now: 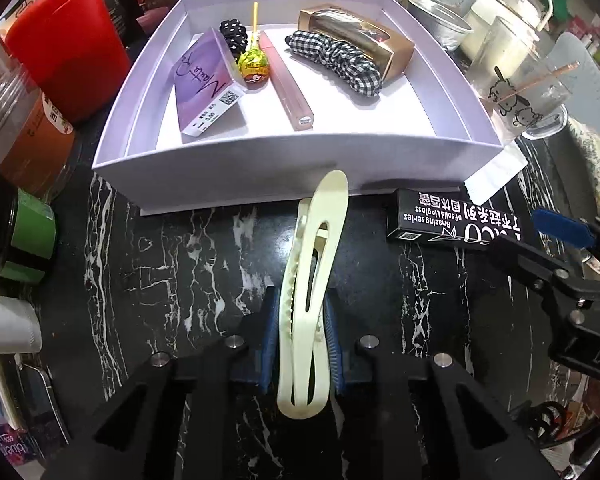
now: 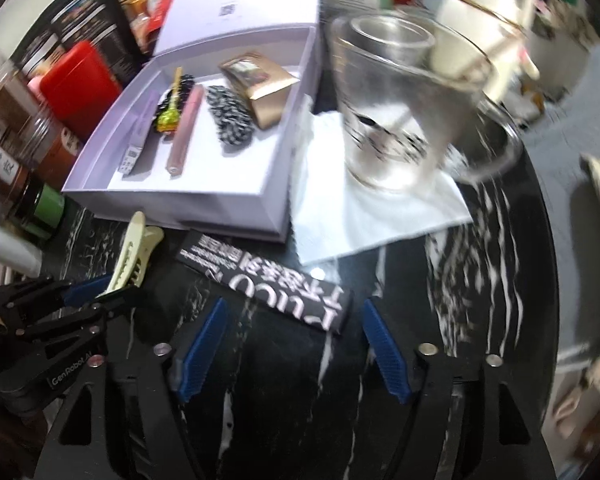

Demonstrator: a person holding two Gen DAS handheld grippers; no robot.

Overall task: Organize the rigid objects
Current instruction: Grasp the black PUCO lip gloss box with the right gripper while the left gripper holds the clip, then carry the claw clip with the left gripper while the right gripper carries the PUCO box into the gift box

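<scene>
- Jaws of your left gripper (image 1: pixel 302 344) were pinched on a cream hair clip (image 1: pixel 312 280), its free end pointing at the front wall of the white box (image 1: pixel 260 168); your right gripper (image 2: pixel 296 344) had its blue pads spread wide, holding nothing.
- You seemed to be mid-carry: the clip was lifted over the dark marble table (image 1: pixel 160 264), just short of the box and not yet inside it.
- Your next move would likely call for raising the clip over the front wall and setting it in the bare strip of floor near that wall (the back of the box was taken).
- Already inside lay a purple card box (image 1: pixel 208 88), a lollipop (image 1: pixel 254 66), a pink tube (image 1: pixel 286 84), a gingham scrunchie (image 1: pixel 336 62) and a gold carton (image 1: pixel 356 36).
- Your right pads straddled the near end of a black lip-gloss box (image 2: pixel 268 280) lying flat on the table, probably the following pick.
- Around the box crowded jars, a red tin (image 1: pixel 66 44), a printed glass mug (image 1: pixel 520 80) on a white napkin (image 2: pixel 380 208), and shelves of packaging behind.
</scene>
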